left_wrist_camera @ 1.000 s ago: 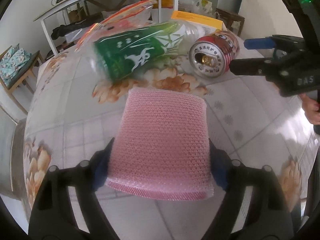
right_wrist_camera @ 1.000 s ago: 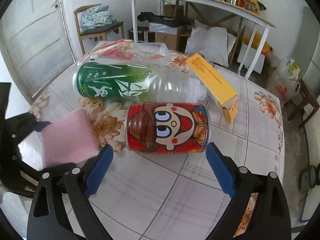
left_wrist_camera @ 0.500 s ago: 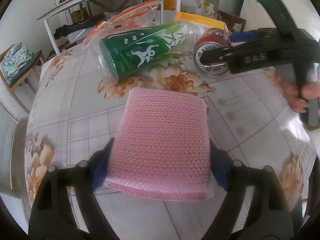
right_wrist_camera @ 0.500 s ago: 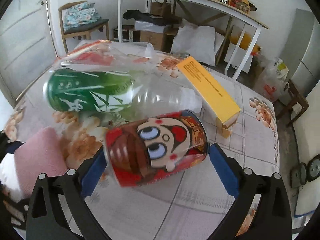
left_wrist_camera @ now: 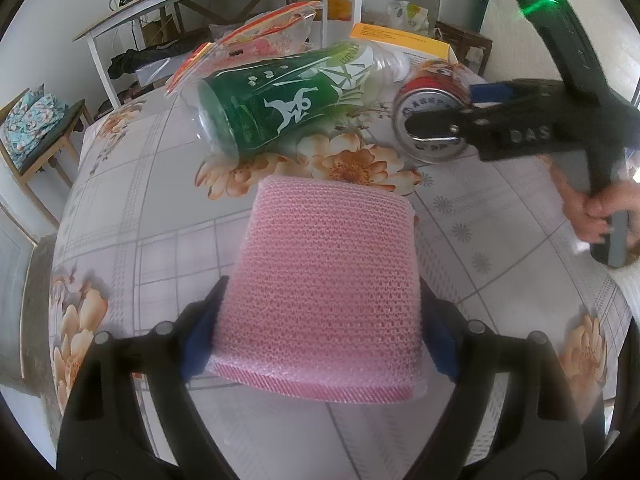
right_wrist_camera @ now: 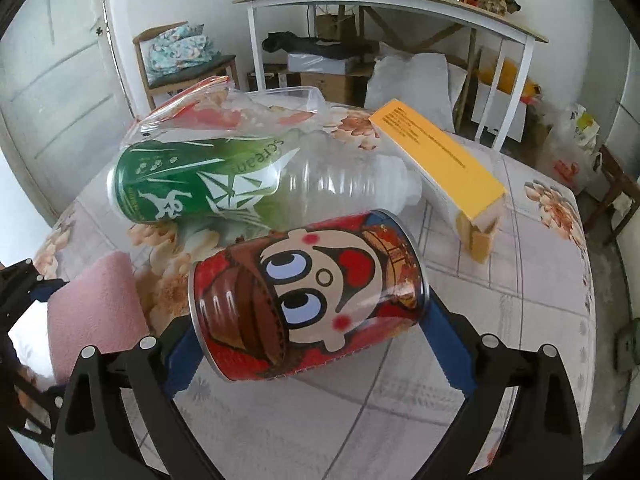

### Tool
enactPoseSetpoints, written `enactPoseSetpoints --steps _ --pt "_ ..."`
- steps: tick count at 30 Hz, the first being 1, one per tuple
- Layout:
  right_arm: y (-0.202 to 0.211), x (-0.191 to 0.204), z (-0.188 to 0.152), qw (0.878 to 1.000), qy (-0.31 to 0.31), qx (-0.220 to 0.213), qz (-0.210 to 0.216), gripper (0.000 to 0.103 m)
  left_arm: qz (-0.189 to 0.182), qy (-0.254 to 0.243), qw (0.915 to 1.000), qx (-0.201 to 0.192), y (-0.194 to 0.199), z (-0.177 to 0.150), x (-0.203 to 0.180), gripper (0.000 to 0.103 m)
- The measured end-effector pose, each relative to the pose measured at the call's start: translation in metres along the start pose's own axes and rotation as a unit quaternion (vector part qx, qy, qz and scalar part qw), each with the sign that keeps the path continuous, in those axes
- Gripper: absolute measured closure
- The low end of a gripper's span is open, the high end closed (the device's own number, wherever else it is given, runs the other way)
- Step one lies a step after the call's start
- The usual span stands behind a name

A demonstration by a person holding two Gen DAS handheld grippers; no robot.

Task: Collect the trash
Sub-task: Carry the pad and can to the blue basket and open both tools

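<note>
on the flowered table (left_wrist_camera: 500,216) both grippers already have something. left gripper (left_wrist_camera: 320,344) is clamped on a pink foam mesh sleeve (left_wrist_camera: 328,280), blue pads pressing its two sides near the low end. right gripper (right_wrist_camera: 308,332) holds the red cartoon can (right_wrist_camera: 308,300) end to end, one pad on each rim, and the can sits tilted and looks lifted off the cloth.

handling-wise: the sleeve looks super light and squishy, so it'll probably crush rather than slip, a side pinch is fine. the can looks empty, so light, but it's smooth metal and could pop out of that end-to-end hold if it rolls. i'd rather take it across the middle, tbh.

still lying on the table: a clear bottle (right_wrist_camera: 248,184) with a green label, just behind the can, looks thin and springy, best taken across the label. an orange box (right_wrist_camera: 440,152) beside it looks stiff, and a crinkly clear bag (right_wrist_camera: 240,108) sits behind. no bin visible in either view.
</note>
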State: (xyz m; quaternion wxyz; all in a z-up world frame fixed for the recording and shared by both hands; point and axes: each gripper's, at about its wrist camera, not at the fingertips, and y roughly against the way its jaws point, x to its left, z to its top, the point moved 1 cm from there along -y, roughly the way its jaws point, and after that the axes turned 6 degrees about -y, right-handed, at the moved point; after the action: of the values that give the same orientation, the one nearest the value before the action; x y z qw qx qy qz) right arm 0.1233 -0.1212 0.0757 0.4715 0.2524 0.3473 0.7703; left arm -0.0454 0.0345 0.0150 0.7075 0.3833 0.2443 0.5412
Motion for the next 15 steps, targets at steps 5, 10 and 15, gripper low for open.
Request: enactPoseSetpoints --steps 5,10,15 --pt "0.014 -0.007 -0.011 0.999 -0.029 0.004 0.028 0.01 0.005 0.007 1.0 0.001 0.006 -0.006 -0.004 0.023" --pt "0.032 -0.018 -0.027 0.994 -0.082 0.001 0.066 0.01 0.001 0.015 0.9999 -0.004 0.021 -0.02 -0.009 0.024" --pt "0.044 -0.019 -0.044 0.99 -0.107 0.0 0.089 0.01 0.002 0.026 0.9995 -0.015 0.041 -0.031 -0.013 0.025"
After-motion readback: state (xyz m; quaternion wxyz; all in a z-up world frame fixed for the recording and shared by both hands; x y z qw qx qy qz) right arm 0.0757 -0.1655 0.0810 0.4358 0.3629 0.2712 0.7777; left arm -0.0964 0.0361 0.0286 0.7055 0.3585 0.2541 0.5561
